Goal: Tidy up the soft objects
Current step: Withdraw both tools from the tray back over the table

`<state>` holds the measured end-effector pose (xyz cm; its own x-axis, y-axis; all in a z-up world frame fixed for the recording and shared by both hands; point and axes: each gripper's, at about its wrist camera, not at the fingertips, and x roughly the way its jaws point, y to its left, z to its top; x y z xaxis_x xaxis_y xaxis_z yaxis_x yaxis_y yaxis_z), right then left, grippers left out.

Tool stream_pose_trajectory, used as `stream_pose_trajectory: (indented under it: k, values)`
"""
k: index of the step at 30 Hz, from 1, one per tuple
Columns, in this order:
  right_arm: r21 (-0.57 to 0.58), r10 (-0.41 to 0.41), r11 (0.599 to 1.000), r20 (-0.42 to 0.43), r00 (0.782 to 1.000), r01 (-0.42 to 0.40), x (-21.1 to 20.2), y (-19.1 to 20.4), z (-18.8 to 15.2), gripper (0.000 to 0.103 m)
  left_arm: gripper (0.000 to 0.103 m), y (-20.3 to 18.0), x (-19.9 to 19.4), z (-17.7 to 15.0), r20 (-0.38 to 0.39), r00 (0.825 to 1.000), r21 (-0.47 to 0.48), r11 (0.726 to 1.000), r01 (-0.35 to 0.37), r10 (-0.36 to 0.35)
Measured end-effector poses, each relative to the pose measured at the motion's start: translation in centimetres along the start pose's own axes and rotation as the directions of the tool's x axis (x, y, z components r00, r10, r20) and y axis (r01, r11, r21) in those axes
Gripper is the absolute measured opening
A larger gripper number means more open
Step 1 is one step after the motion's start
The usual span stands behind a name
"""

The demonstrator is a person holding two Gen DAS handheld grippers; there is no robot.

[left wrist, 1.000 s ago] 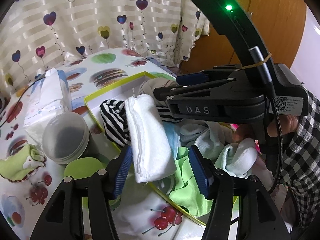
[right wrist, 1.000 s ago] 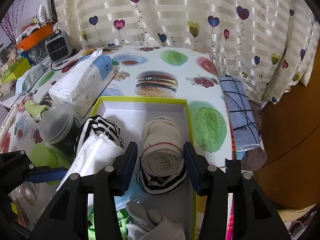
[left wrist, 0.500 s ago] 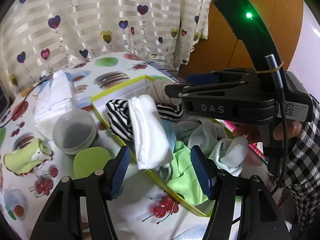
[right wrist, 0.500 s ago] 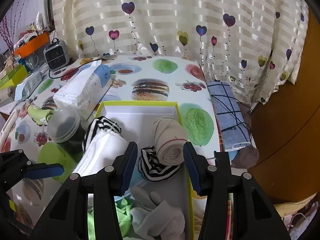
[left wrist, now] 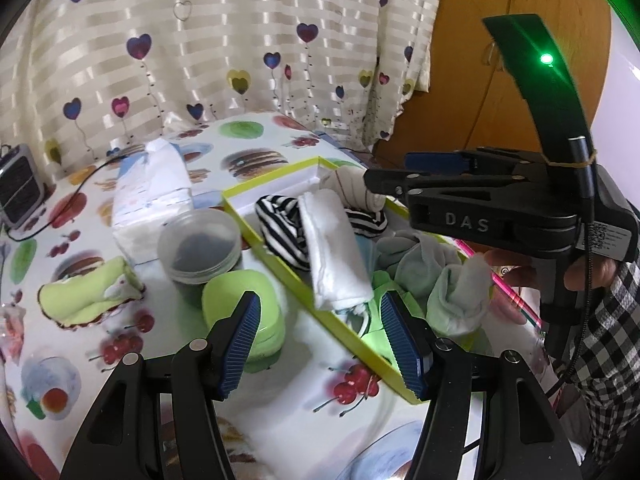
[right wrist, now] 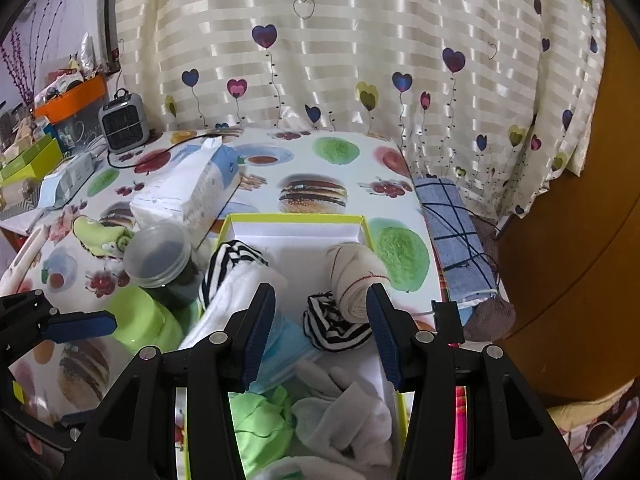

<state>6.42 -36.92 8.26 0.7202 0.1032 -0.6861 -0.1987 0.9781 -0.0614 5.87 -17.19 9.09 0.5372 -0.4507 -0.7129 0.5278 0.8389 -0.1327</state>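
Right wrist view: right gripper (right wrist: 322,336) hangs wide and empty over the box (right wrist: 296,219), cream roll (right wrist: 354,280) lying inside. Left gripper (left wrist: 320,340), also spread with nothing held, hovers near the white cloth (left wrist: 332,252) draped over the box rim.

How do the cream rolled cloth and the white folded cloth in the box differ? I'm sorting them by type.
The cream rolled cloth is wound into a tight cylinder with a thin red line around it; the white folded cloth is a flat, plain, fluffy strip. The cream rolled cloth lies wholly inside the yellow-green box, while the white folded cloth's end hangs over the box's rim. Both rest against black-and-white striped fabric, and neither is held.
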Motion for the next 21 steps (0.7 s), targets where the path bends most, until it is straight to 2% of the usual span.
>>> stream_pose_trajectory:
  k: [11,21]
  values:
    - [-0.018,0.039,0.999,0.035,0.999,-0.039,-1.5,3.2,-0.2,0.049,0.062,2.4,-2.3,-1.4,0.022,0.999,-0.035,0.998,-0.044,0.045]
    - [-0.045,0.089,0.995,0.056,0.994,-0.087,-1.4,6.7,-0.5,0.049,0.062,6.1,-4.0,-3.3,0.020,0.995,-0.094,0.991,-0.098,0.100]
